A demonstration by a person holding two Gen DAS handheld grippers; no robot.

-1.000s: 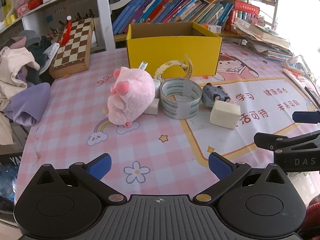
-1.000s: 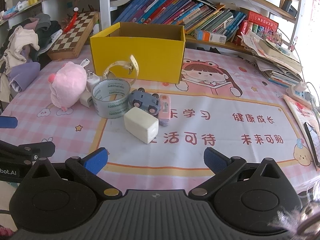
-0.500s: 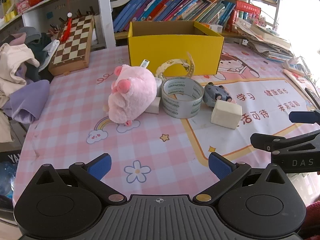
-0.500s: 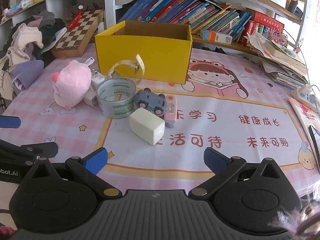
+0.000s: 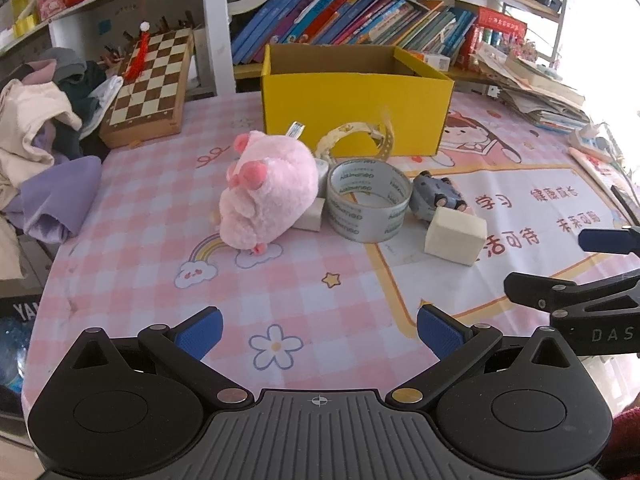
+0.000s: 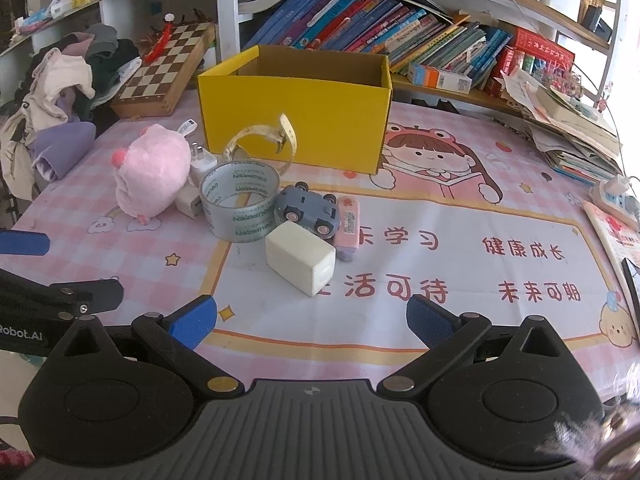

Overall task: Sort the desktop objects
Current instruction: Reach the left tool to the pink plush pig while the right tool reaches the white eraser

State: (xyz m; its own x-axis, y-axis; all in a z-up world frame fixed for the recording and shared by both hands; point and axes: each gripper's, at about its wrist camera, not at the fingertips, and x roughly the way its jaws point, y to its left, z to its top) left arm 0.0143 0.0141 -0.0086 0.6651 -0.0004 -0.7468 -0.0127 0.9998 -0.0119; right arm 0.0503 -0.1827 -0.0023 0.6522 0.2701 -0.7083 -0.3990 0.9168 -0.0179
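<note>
An open yellow box [image 5: 356, 112] [image 6: 296, 120] stands at the back of the table. In front of it lie a pink plush pig [image 5: 268, 188] [image 6: 154, 168], a clear tape roll [image 5: 368, 200] [image 6: 238, 200], a cream tape loop [image 5: 360, 136] [image 6: 262, 140], a white plug charger [image 6: 196, 184], a grey toy car [image 5: 436, 196] [image 6: 308, 210], a cream block [image 5: 456, 236] [image 6: 300, 258] and a pink eraser [image 6: 348, 228]. My left gripper [image 5: 318, 334] is open, short of the pig. My right gripper [image 6: 310, 320] is open, just short of the block.
A folding chessboard [image 5: 150, 84] leans at the back left beside a pile of clothes [image 5: 40, 140]. Books fill the shelf [image 6: 360, 24] behind the box. Stacked papers [image 6: 572, 132] and a power strip [image 6: 616, 196] sit at the right edge.
Both grippers have moved forward towards the cluster of objects, so everything looks nearer. Both stay open and nothing on the table has moved.
</note>
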